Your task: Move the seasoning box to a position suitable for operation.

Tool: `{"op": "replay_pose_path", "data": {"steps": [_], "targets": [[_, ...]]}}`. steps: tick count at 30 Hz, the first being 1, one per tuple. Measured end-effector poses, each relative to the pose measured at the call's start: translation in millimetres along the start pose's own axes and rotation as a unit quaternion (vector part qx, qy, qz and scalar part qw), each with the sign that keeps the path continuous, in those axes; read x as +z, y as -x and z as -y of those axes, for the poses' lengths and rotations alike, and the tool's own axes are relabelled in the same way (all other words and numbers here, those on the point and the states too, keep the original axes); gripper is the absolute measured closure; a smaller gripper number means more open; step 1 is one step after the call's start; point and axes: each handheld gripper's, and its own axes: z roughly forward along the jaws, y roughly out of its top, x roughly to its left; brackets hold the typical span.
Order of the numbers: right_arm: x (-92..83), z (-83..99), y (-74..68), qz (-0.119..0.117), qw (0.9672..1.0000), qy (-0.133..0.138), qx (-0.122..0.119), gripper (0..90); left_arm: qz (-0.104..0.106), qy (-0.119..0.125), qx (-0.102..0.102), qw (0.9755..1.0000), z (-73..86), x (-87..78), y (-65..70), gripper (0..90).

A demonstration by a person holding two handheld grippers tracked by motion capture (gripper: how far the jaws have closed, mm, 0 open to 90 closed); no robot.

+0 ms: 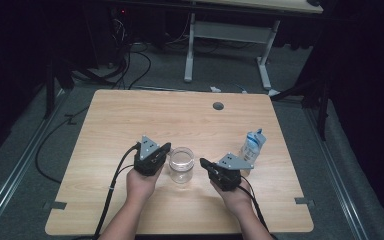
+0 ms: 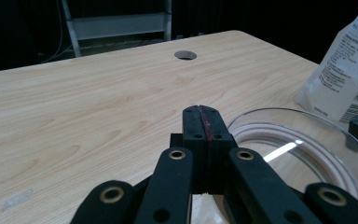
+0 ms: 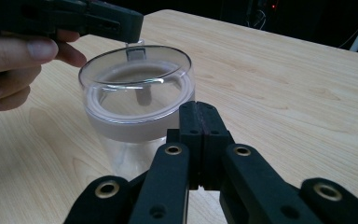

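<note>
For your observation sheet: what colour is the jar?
Clear glass jar, frosted band below its rim; right gripper view.

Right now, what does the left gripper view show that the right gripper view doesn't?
Left gripper view alone: the white pouch behind the jar and the round hole in the table. Right gripper view alone: the jar's clear wall down to the table, and fingers holding the left tool at its rim. Both: the lidded glass jar, the wooden table, and shut jaws.
</note>
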Motion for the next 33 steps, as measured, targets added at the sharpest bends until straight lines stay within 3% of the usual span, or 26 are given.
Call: {"op": "replay_pose_path", "data": {"steps": [4, 7, 10, 16, 33], "targets": [[-0.4, -0.1, -0.9, -0.004, 1.0000, 0.001, -0.003, 89.3, -0.005, 0.001, 0.003, 1.0000, 0.0, -0.5, 0.9, 90.0], [-0.3, 0.1, -1.7, -0.006, 1.0000, 0.002, -0.004, 89.2, -0.024, 0.009, 0.023, 0.9994, -1.0, -3.9, 3.2, 90.0], [-0.7, -0.3, -1.3, -0.007, 1.0000, 0.004, -0.003, 89.1, -0.018, 0.013, 0.014, 0.9996, -2.5, -6.1, 0.0, 90.0], [0.0, -0.1, -1.4, -0.010, 0.9999, 0.004, -0.005, 89.1, -0.013, 0.005, 0.011, 0.9999, 0.0, -2.9, -1.9, 90.0], [0.8, -0.4, -3.2, -0.019, 0.9998, 0.004, -0.004, 89.2, -0.007, 0.008, -0.001, 0.9999, 2.2, -1.8, -4.8, 90.0]]}}
